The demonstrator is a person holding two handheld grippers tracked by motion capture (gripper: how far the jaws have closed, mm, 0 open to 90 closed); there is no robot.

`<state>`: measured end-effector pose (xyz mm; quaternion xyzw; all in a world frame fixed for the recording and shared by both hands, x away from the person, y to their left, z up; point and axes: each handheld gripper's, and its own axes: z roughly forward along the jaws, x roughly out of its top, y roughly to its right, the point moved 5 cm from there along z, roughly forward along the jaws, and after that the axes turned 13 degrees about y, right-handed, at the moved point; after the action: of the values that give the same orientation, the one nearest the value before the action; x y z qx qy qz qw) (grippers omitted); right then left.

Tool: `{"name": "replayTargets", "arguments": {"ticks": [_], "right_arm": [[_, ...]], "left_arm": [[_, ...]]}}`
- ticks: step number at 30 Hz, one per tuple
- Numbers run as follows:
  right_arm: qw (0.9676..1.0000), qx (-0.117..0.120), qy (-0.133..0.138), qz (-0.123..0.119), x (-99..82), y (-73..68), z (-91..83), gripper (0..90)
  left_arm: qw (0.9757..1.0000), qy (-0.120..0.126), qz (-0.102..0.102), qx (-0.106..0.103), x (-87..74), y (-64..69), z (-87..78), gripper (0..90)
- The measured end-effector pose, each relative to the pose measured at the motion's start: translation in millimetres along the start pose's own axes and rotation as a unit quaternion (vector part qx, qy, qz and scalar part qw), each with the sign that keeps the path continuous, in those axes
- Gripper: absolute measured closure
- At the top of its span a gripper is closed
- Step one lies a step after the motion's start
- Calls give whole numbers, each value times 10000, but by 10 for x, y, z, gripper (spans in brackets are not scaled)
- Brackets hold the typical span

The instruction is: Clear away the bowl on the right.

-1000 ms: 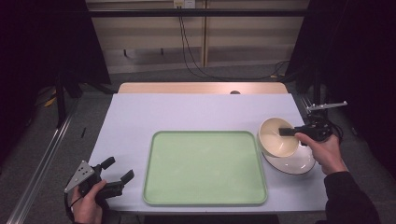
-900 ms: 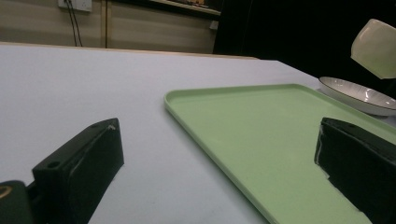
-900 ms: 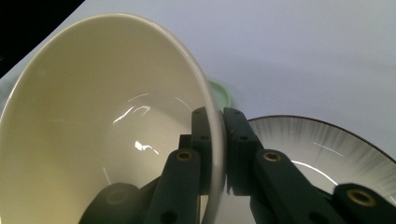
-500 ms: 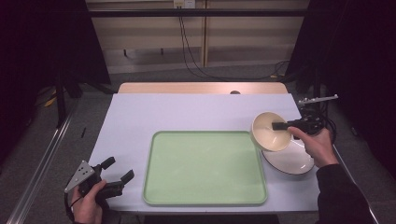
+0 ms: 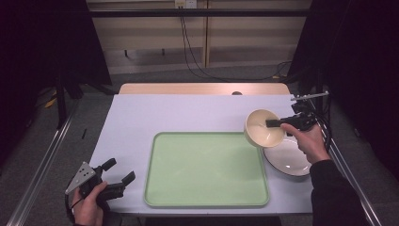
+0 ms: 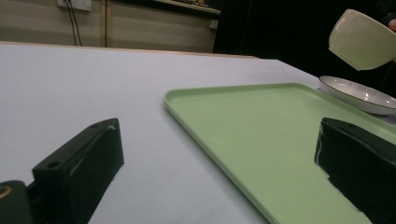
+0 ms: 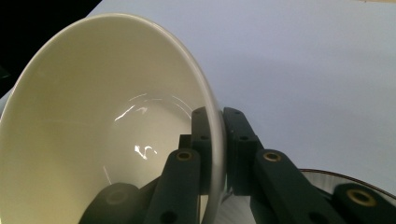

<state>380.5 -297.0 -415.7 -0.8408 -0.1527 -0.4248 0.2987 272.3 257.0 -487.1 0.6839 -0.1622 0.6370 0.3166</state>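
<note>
- High view: the right gripper (image 5: 275, 123) holds a cream bowl (image 5: 262, 128) by its rim, lifted and tilted above the green tray's (image 5: 207, 202) far right corner; a plate (image 5: 289, 160) lies just right of the tray. The tray is bare, so placing seems left.
- Left gripper view: the left gripper (image 6: 215, 163) rests at the tray's near left, jaws wide apart, empty.
- Right gripper view: jaws clamped on the bowl's wall, one inside, one outside.
</note>
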Motion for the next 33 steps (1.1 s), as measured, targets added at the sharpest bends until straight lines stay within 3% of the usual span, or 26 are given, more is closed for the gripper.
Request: {"name": "replayTargets", "arguments": {"ticks": [7,19,33], "right_arm": [[9999,20,-8,116,3,-28,98,838],[9998,-107,-139,20,62,-53,289,838],[9988,-279,-390,33,-28,-25,526,838]], "left_arm": [[10000,1,-5,17,0,-2,2,13],[10000,-6,-1,-6,-1,1,2,13],[10000,-10,-4,4,-1,-1,4,13]]}}
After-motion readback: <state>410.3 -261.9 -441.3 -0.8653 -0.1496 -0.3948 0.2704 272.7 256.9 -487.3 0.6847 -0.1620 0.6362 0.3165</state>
